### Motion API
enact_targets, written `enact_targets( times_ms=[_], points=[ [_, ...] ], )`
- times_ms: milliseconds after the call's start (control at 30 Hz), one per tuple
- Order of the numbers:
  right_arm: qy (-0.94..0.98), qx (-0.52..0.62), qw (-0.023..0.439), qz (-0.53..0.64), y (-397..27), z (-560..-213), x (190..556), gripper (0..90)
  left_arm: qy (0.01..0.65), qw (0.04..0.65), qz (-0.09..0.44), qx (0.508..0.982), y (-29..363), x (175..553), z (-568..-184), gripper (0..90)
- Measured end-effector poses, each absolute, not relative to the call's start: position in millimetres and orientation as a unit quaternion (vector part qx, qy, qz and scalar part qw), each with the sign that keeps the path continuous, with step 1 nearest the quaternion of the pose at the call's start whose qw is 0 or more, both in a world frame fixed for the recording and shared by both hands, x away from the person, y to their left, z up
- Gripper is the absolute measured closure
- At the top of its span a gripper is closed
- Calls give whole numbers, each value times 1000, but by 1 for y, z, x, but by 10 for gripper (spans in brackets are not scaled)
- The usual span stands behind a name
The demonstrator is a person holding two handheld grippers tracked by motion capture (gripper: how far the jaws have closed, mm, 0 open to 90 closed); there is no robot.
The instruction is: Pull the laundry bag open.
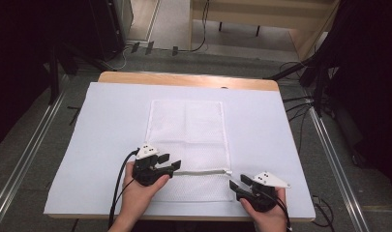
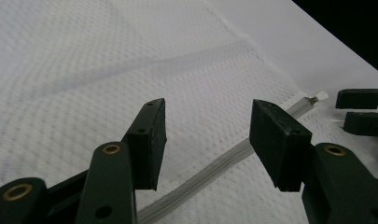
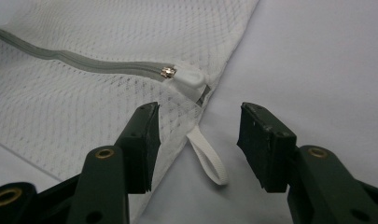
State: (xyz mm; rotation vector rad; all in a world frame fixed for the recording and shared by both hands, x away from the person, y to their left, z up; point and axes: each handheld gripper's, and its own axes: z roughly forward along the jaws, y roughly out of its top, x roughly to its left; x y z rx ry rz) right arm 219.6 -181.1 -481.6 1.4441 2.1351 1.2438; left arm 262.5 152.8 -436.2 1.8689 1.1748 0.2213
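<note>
A white mesh laundry bag (image 1: 186, 145) is laid flat on a pale sheet covering the tabletop (image 1: 261, 116), from the middle toward the near edge. A grey zipper (image 1: 201, 171) is seen running across the bag close to its near end, with the slider (image 3: 189, 79) at the bag's right edge and a small white loop (image 3: 207, 158) trailing beside it.

The left gripper (image 1: 169, 162) is held over the zipper's left part, its jaws spread and empty. The right gripper (image 1: 237, 184) is positioned just off the bag's right edge, its jaws released on either side of the loop, nothing grasped.

The bag is judged light, limp and easily bunched. The slider tab or loop is the likely hold, with the fabric pinned beside the zipper.
</note>
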Motion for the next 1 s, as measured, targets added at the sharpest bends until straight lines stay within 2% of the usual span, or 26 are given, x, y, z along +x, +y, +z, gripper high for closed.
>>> enact_targets(
  times_ms=[600, 767, 867, 900, 1000],
  points=[
    [753, 490, 123, 422, -162, -486, 218, 496, 453, 444, 59, 771, 120, 259, -446, 483],
    [745, 495, 163, 416, -146, -490, 213, 448, 434, 442, 49, 783, 98, 260, -444, 484],
    [741, 494, 223, 397, -135, -496, 204, 493, 426, 443, 44, 787, 83, 261, -442, 483],
    [738, 497, 230, 395, -133, -496, 203, 503, 423, 441, 41, 791, 77, 263, -441, 482],
    [725, 513, 237, 393, -134, -496, 203, 665, 423, 443, 28, 790, 63, 268, -443, 476]
  ],
)
